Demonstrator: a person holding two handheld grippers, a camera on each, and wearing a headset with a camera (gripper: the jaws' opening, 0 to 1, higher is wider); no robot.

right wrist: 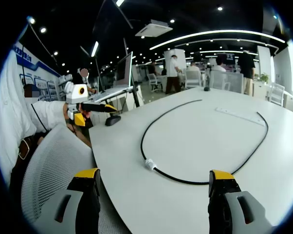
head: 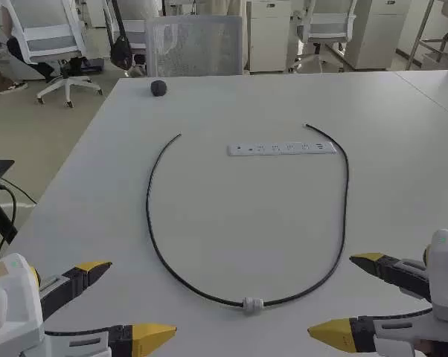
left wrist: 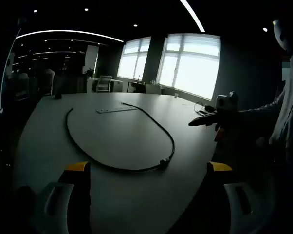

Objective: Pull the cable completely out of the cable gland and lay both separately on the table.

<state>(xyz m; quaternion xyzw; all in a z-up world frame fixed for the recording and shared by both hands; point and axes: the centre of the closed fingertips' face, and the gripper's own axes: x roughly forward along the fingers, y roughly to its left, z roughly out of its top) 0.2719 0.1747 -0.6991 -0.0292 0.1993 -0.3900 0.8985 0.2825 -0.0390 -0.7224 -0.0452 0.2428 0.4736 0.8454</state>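
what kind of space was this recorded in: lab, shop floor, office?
Most likely an open-plan office. The work sits on a large white table, a grey mesh-backed office chair stands at its far edge, and white drawer cabinets line the floor behind it.

An open-plan office; white desks (head: 97,186), swivel chairs (head: 49,44), filing cabinets (head: 269,33), a power strip (head: 281,149), ceiling spotlights (right wrist: 219,8).
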